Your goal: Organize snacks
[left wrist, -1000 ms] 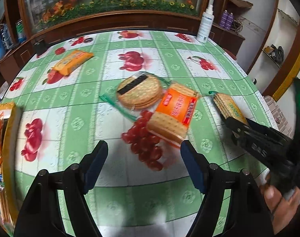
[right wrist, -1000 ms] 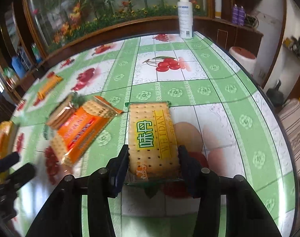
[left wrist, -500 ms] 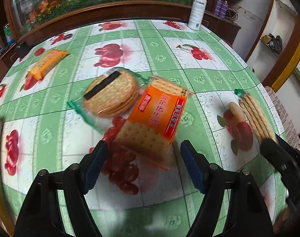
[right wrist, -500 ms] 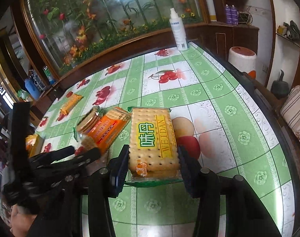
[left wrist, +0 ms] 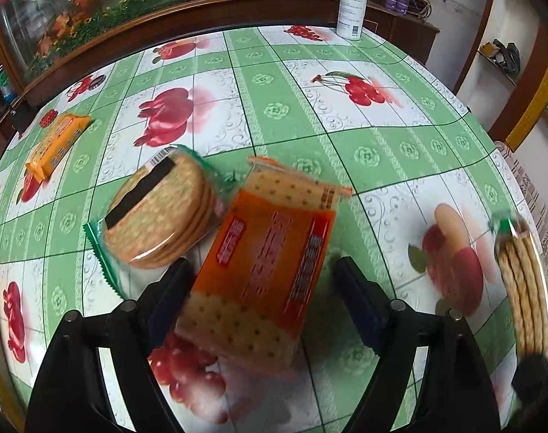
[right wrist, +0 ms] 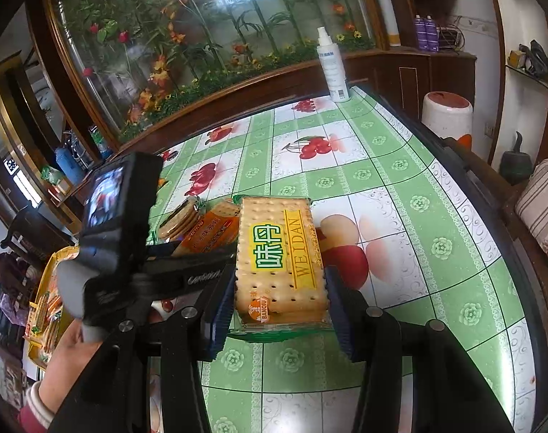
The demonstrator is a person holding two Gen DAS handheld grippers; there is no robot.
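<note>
Left gripper (left wrist: 263,296) hangs with jaws apart, just opened wider, straddling the near end of the orange cracker pack (left wrist: 270,267) without pressing it; a round-cracker pack (left wrist: 162,216) lies just left-ahead, with open green-checked tablecloth (left wrist: 274,108) beyond to the far wooden edge. Right gripper (right wrist: 279,303) is clamped on the flat rectangular cracker pack (right wrist: 279,256), glossy film reading "WEIDAN", above bare cloth. Its right side is clear to the table rim.

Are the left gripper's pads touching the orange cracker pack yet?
Apart. The left wrist view shows the left gripper open around the orange cracker pack, with tablecloth visible beside the right pad.
</note>
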